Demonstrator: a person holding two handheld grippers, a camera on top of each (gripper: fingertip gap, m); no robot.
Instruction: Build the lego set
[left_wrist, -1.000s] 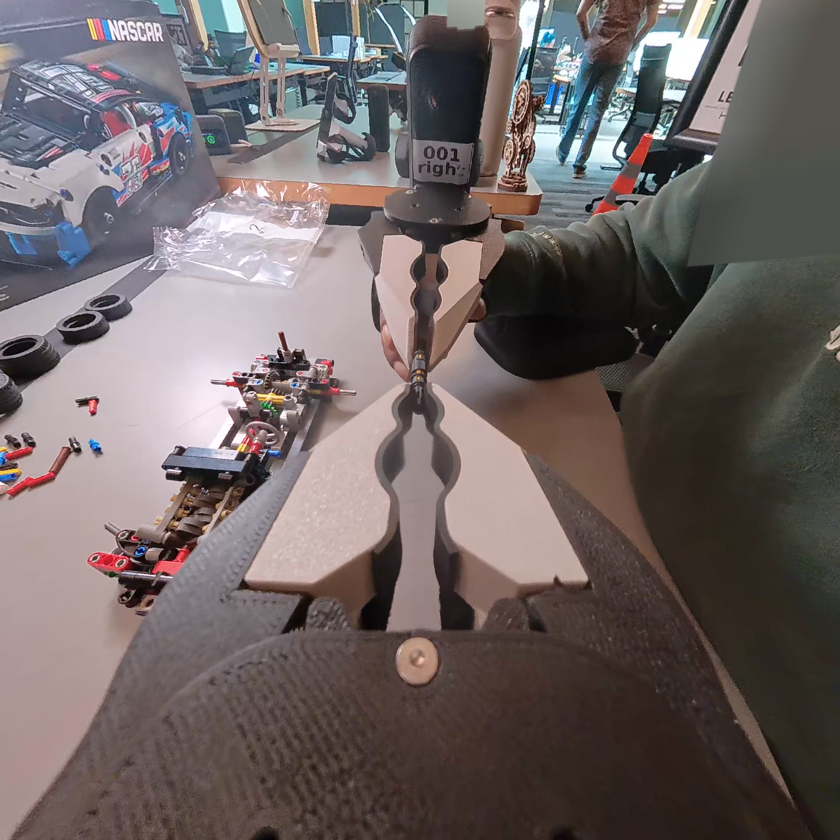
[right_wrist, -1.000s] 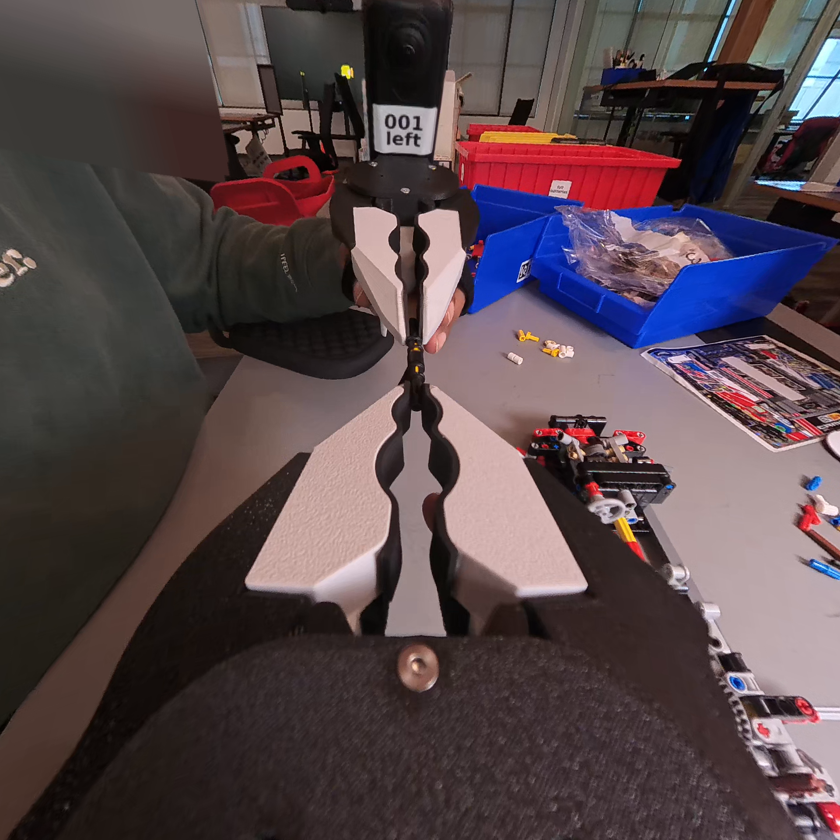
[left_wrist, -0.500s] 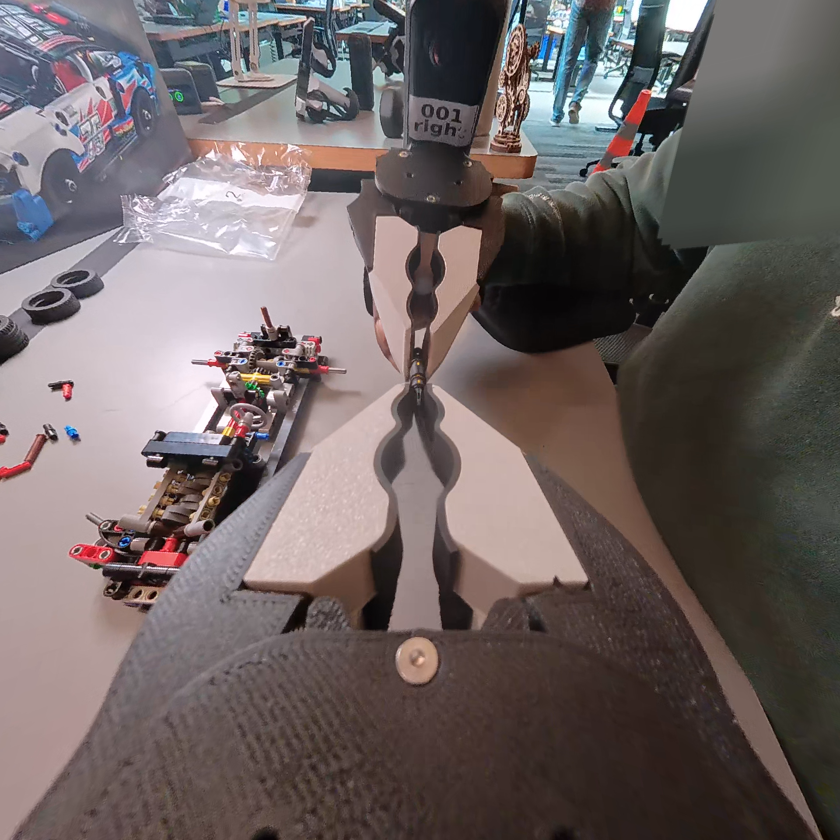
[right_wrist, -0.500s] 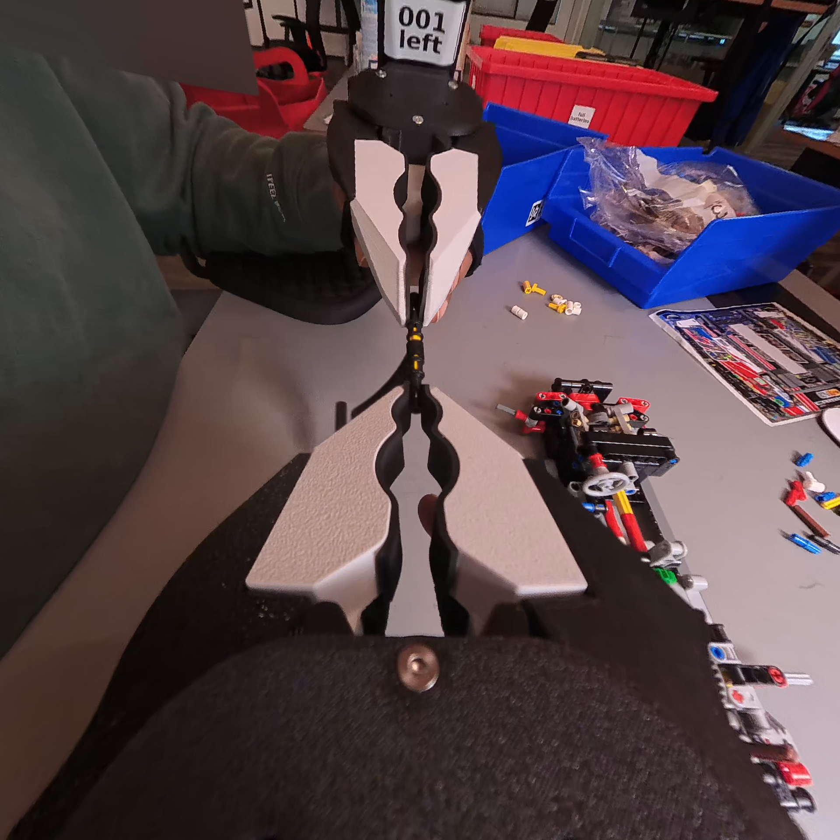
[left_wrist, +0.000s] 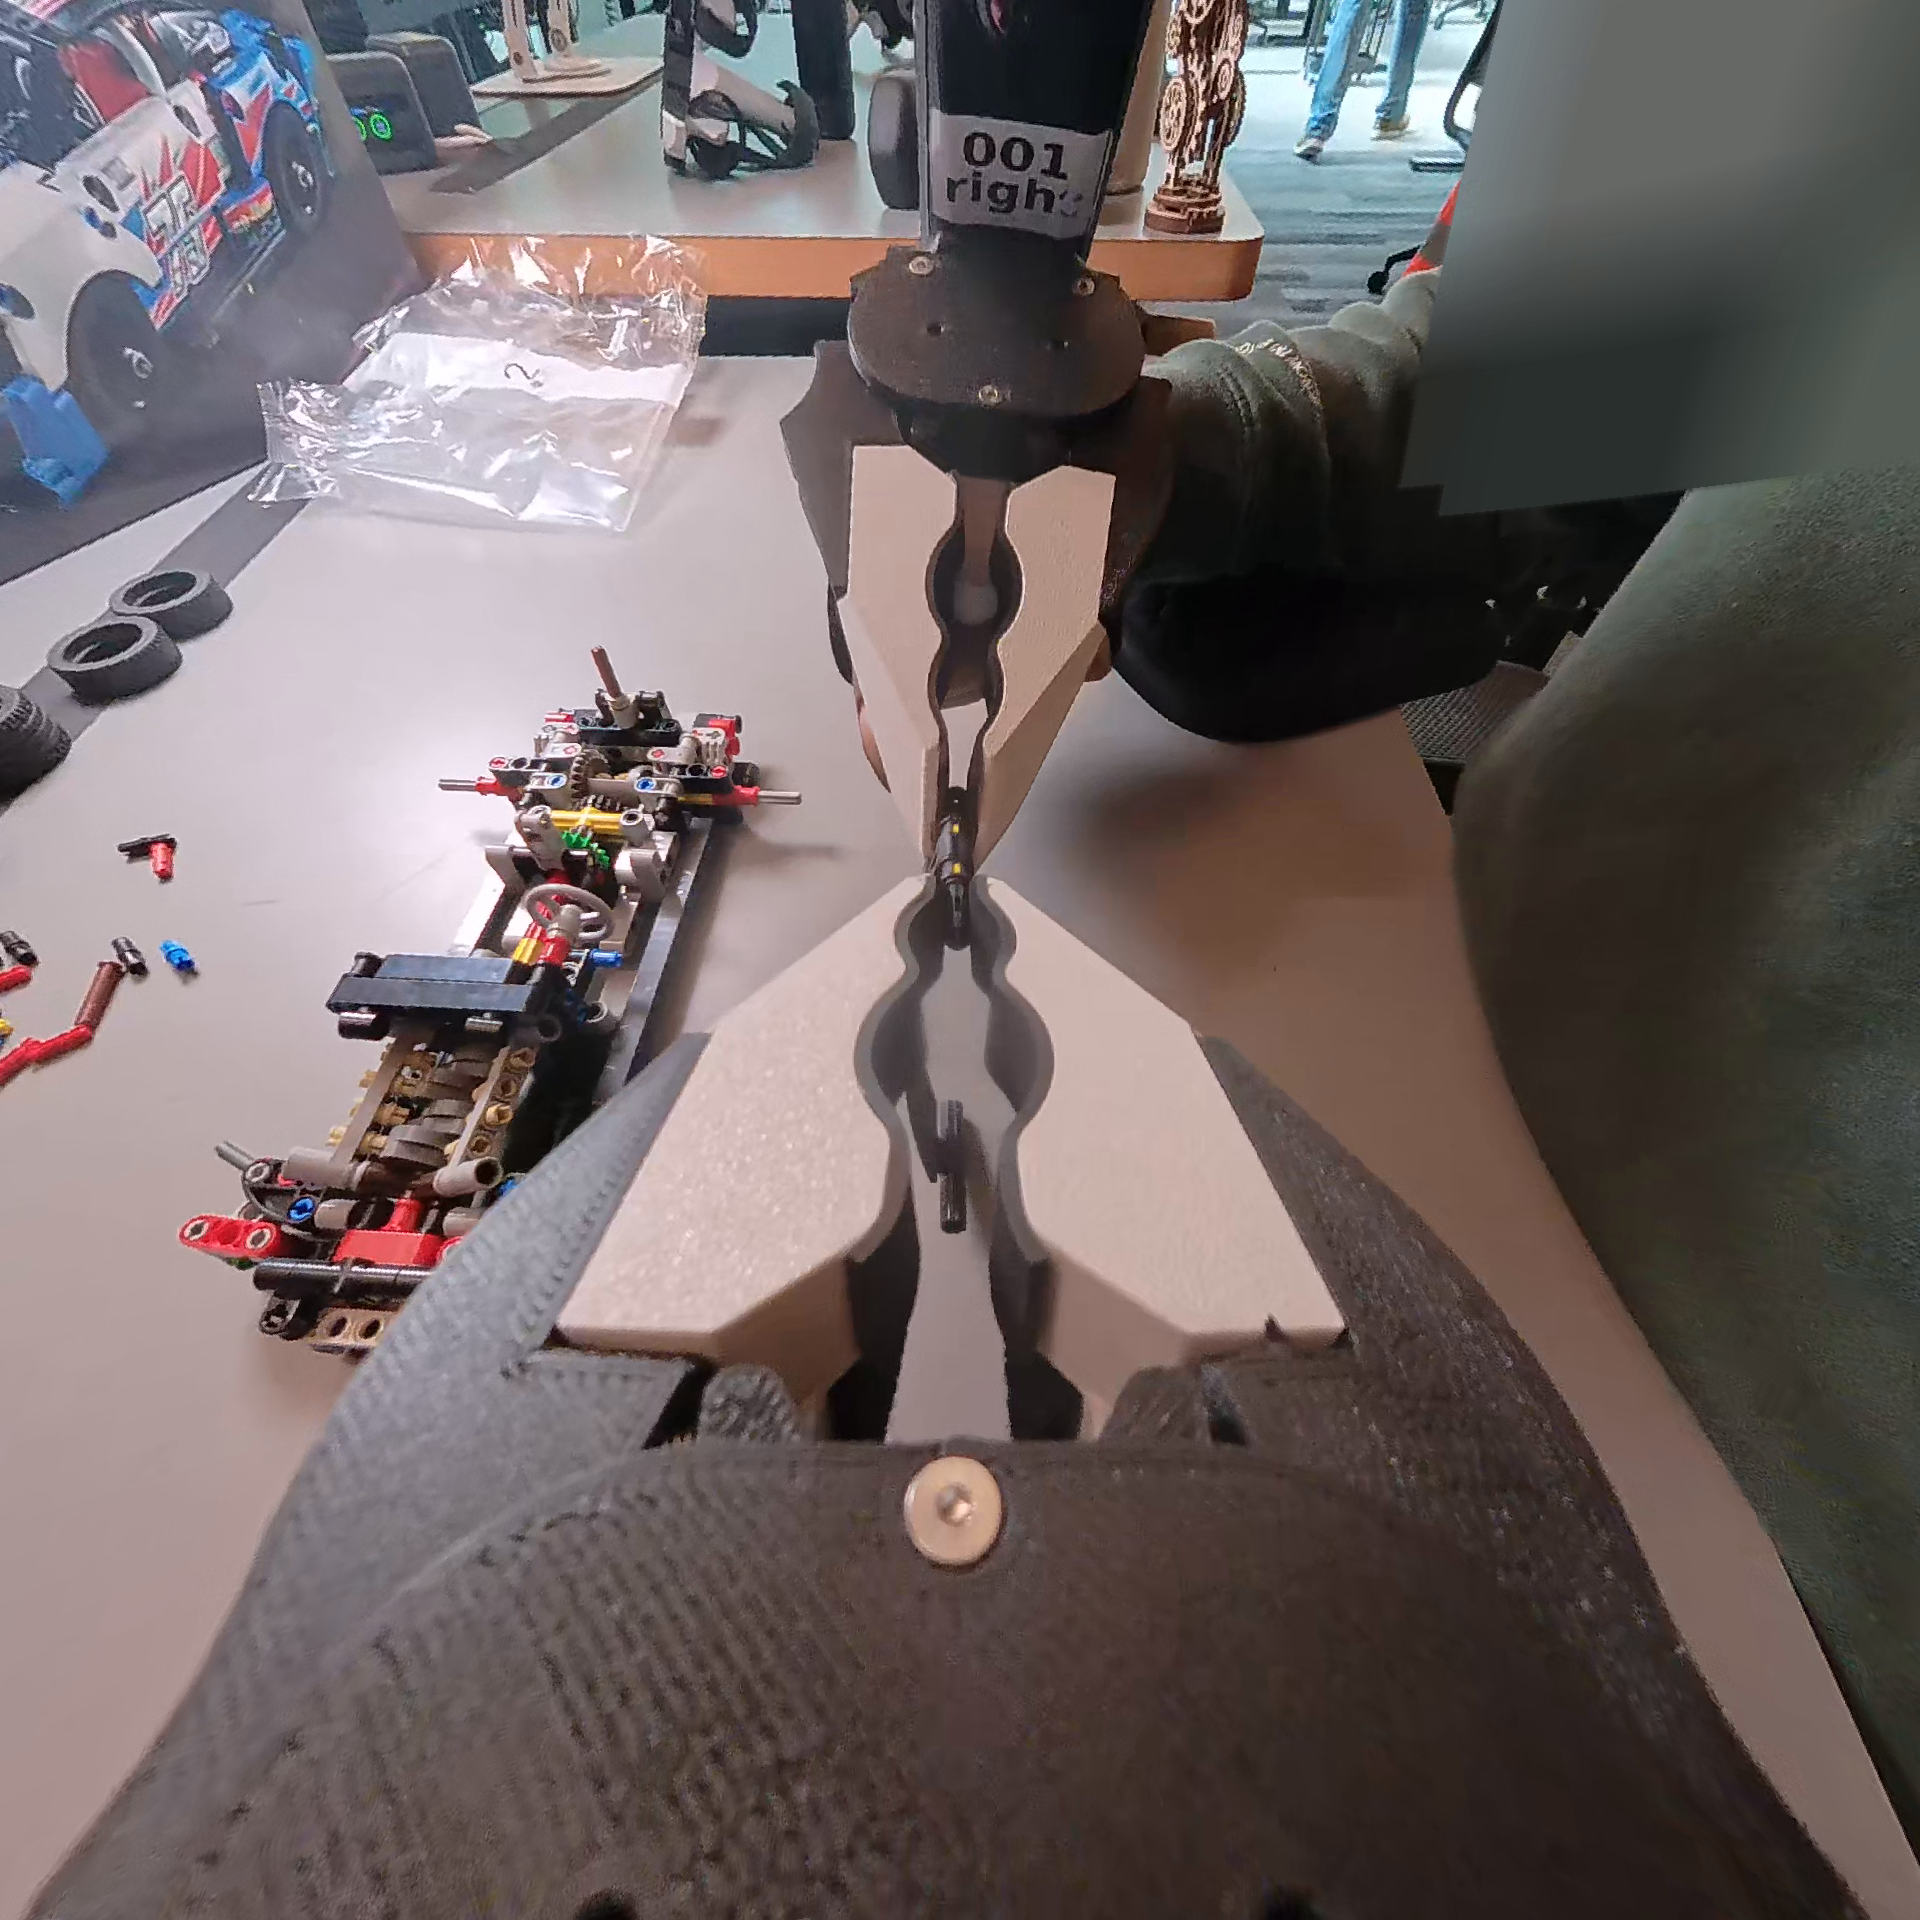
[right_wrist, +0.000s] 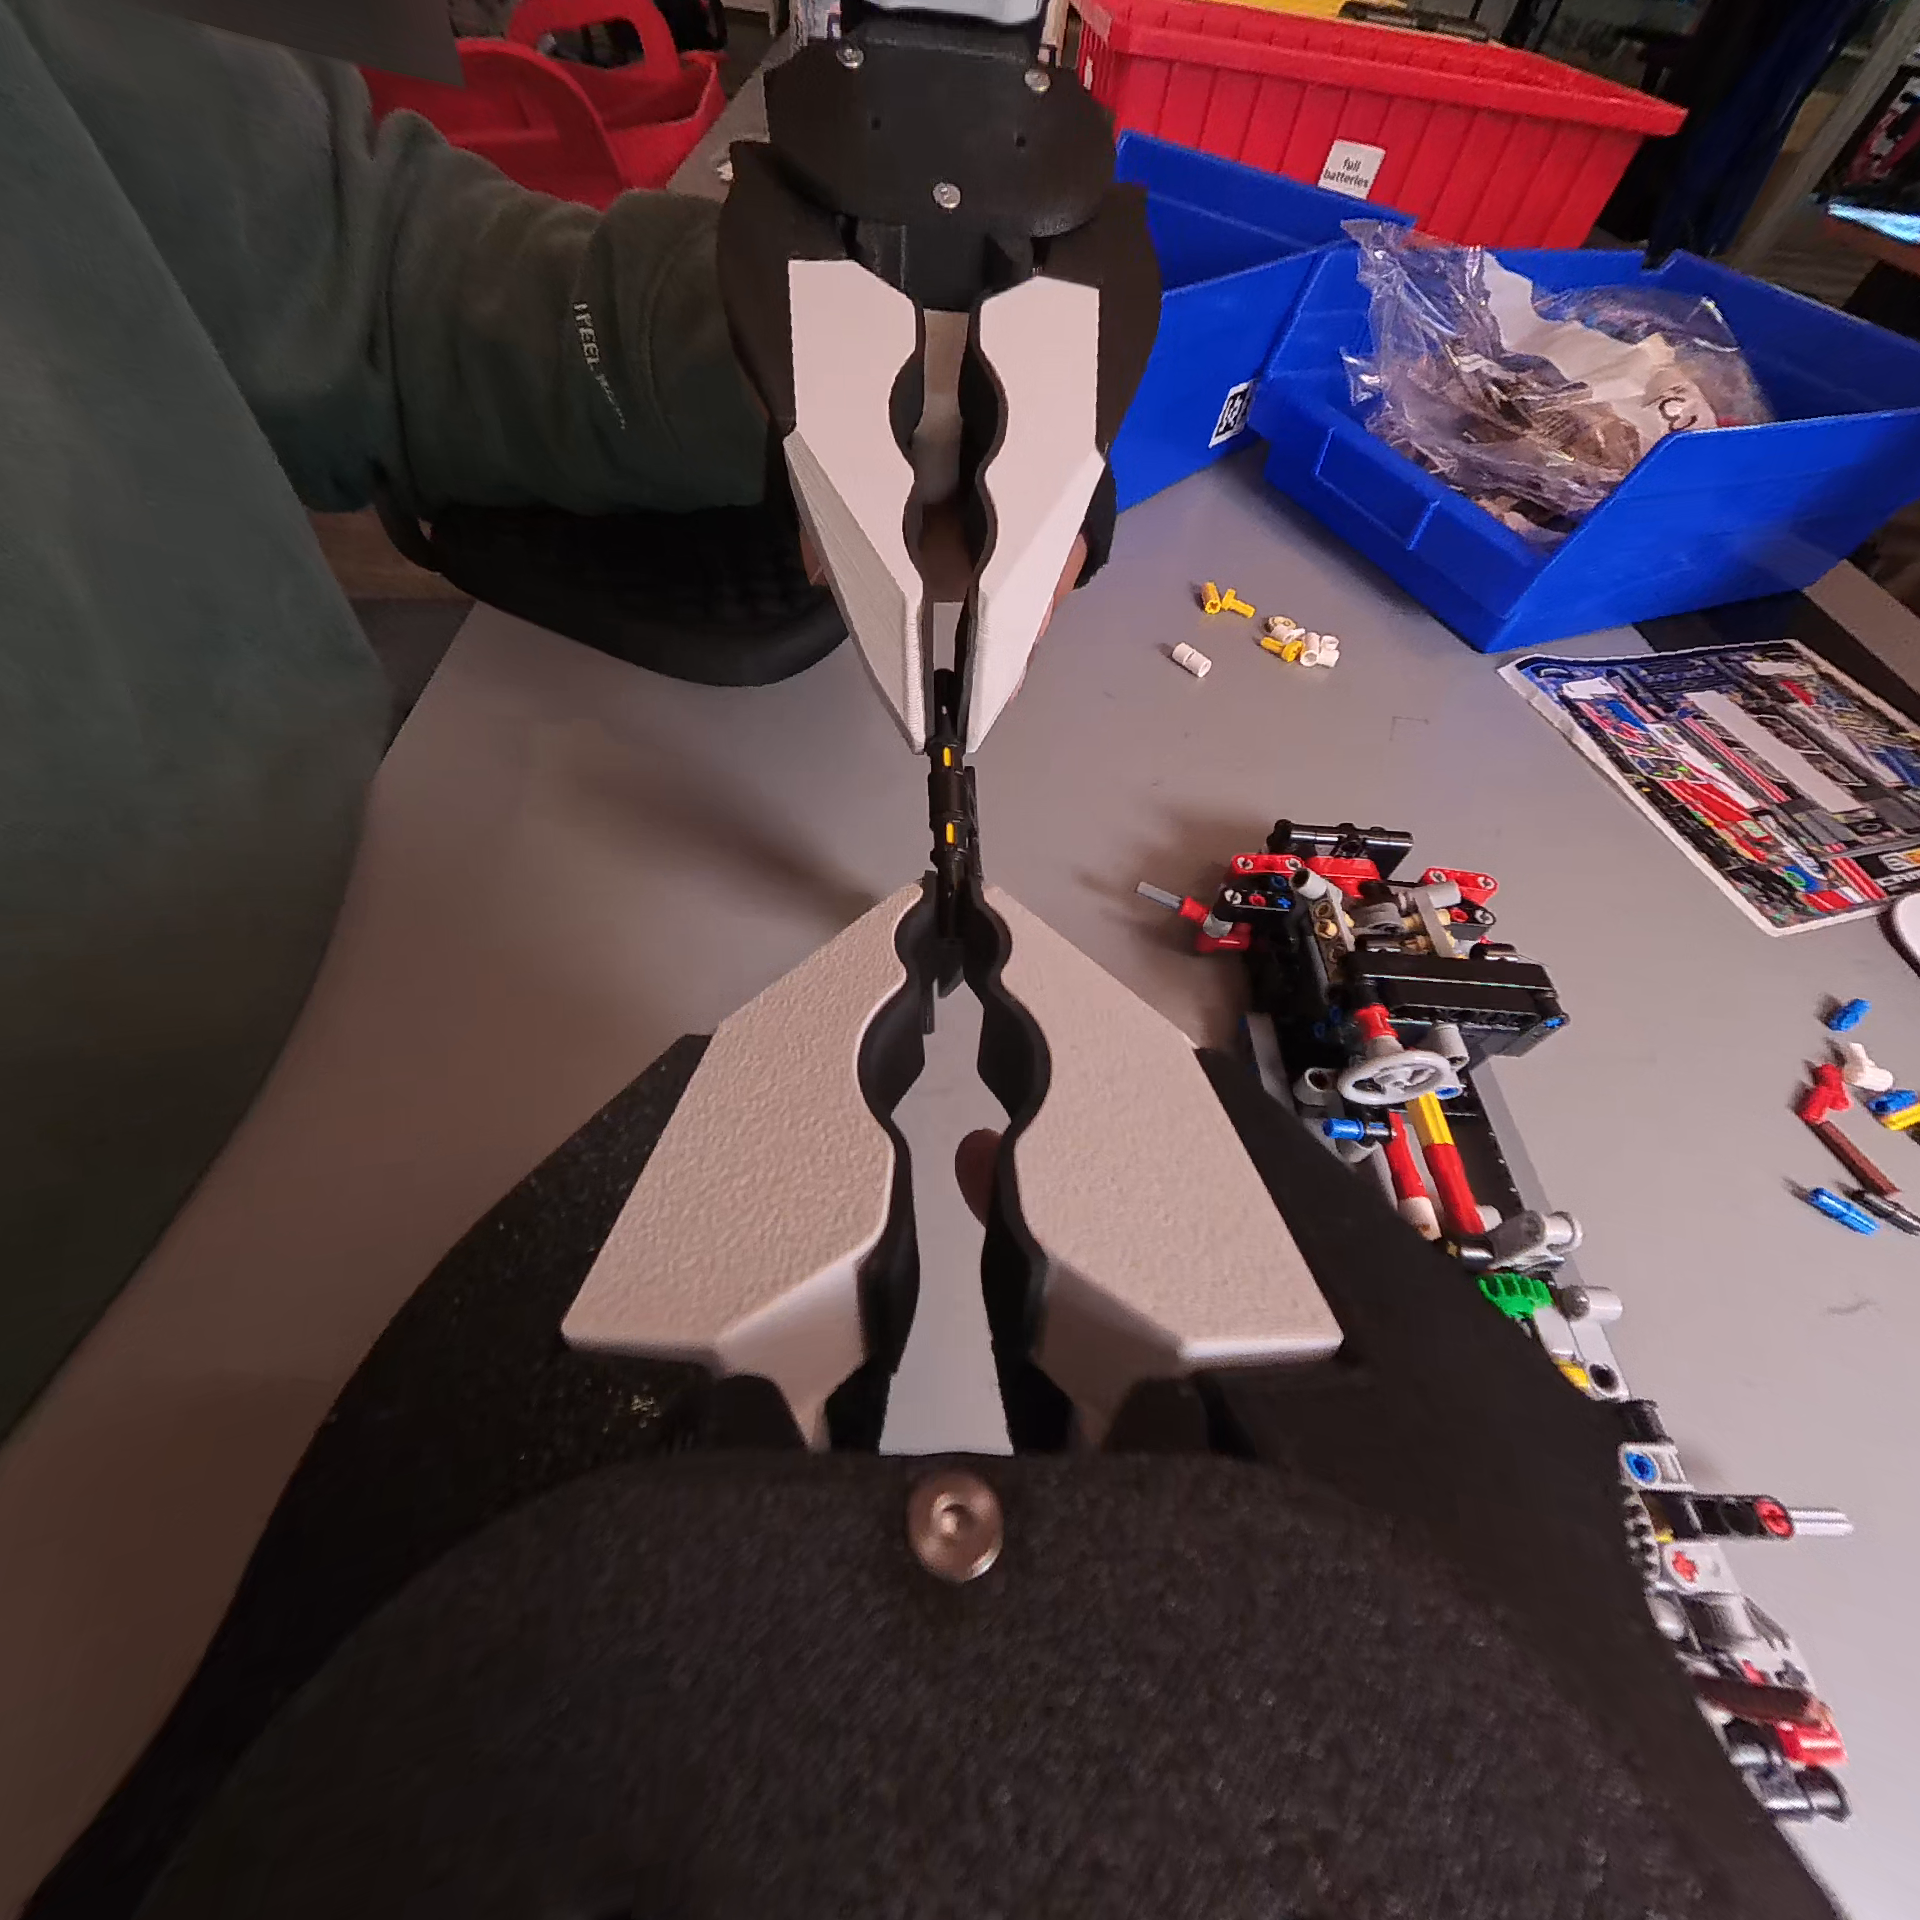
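Observation:
My left gripper (left_wrist: 951, 906) and my right gripper (right_wrist: 948, 916) meet tip to tip above the grey table (left_wrist: 1195, 831). Both are shut on the ends of one thin black lego piece with yellow marks (right_wrist: 948, 805), which also shows in the left wrist view (left_wrist: 952, 854). In the left wrist view its black tail (left_wrist: 948, 1164) runs back between my left fingers. The right gripper (left_wrist: 953, 821) faces me in the left wrist view, and the left gripper (right_wrist: 943, 732) in the right wrist view. The half-built car chassis (left_wrist: 499, 997) lies on the table beside them, also in the right wrist view (right_wrist: 1392, 997).
Black tyres (left_wrist: 114, 655), a clear plastic bag (left_wrist: 488, 416), loose pins (left_wrist: 104, 987) and the set's box (left_wrist: 135, 208) lie to the left. Blue bins (right_wrist: 1558, 499), a red bin (right_wrist: 1351, 125), an instruction booklet (right_wrist: 1745, 769) and small yellow and white parts (right_wrist: 1268, 634) show in the right wrist view.
Both grippers have tipped down toward the table while staying shut on the black piece. More of the table and chassis shows now, and the gap between the tips looks longer in the right wrist view.

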